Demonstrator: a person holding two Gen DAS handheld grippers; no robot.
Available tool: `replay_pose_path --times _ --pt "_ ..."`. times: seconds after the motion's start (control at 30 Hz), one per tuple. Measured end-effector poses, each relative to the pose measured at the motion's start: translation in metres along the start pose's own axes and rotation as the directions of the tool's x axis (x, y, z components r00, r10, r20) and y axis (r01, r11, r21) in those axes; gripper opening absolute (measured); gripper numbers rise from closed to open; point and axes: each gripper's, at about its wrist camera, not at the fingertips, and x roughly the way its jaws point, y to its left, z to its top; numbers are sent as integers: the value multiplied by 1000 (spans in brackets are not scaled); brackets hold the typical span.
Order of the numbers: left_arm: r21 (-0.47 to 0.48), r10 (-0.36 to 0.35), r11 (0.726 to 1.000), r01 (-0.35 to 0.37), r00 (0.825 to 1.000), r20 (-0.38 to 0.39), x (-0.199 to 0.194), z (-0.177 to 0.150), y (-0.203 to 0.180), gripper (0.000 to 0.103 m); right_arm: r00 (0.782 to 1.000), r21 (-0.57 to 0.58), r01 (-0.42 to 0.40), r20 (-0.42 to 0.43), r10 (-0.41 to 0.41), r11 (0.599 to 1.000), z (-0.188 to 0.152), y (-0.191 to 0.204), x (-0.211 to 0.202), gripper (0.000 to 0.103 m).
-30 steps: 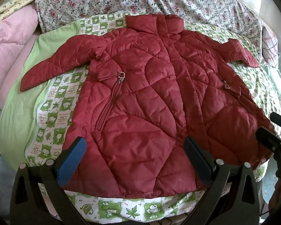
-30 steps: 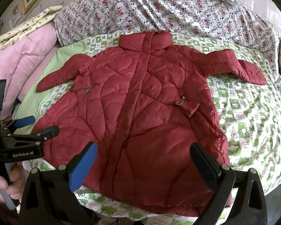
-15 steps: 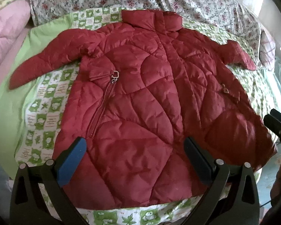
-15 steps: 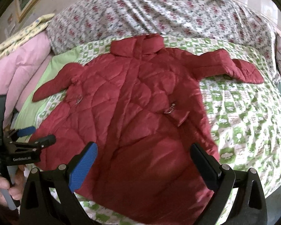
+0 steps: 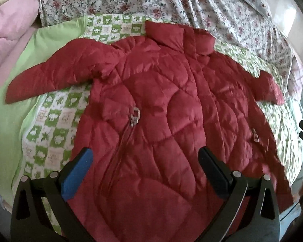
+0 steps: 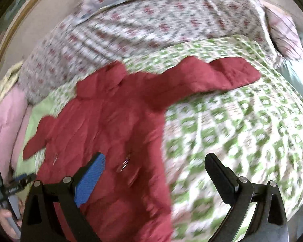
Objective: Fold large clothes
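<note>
The left gripper (image 5: 144, 161) is now closer over the red jacket (image 5: 161, 104); the right gripper (image 6: 154, 167) swings right, its view blurred.

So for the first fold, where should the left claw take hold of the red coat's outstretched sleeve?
Judging from the left wrist view, at the cuff end of the sleeve, coming from its outer side over the green blanket. The sleeve lies flat and spread away from the red coat, with its tip free on the blanket. The left claw is open and above the coat's lower part.
</note>
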Motion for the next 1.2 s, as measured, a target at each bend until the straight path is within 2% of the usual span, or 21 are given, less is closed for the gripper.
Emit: replay_pose_path --times 0.17,0.27,0.4,0.5,0.63,0.8,0.9,0.93,0.97,1.03,1.1,1.2 --pt "12 5 1000 -5 1000 24 11 19 -4 103 999 133 -3 45 -3 991 36 -54 18 98" --pt "39 21 999 -21 1000 1 22 29 -8 103 998 218 6 58 -19 976 55 -89 34 98" --pt "54 6 999 -5 1000 -15 32 34 -11 103 996 355 10 78 -41 935 80 -140 61 85" --pt "50 41 998 -39 998 -44 44 40 -12 103 994 438 5 95 -52 899 96 -179 83 74" --pt "18 15 1000 -14 997 -71 55 45 -10 103 992 522 16 100 -80 853 111 -217 115 57" --pt "13 6 1000 -6 998 -59 61 49 -13 103 993 609 -14 99 -58 793 119 -250 154 53" --pt "13 -6 1000 7 998 -64 65 52 -15 103 986 632 -75 160 -35 772 120 -261 165 51" --pt "12 -14 1000 15 998 -69 67 52 -15 103 985 635 -85 171 -32 767 122 -263 167 47" --pt "12 -21 1000 22 997 -73 68 52 -16 103 983 636 -93 181 -31 766 124 -265 169 43" --pt "14 -25 1000 26 997 -73 70 53 -18 103 980 619 -97 195 -32 780 128 -264 171 20" --pt "21 -26 999 28 997 -70 70 53 -19 103 975 591 -114 221 -24 799 130 -257 166 11" --pt "26 -28 999 30 997 -67 71 53 -20 103 966 513 -124 260 -16 849 138 -238 151 8"
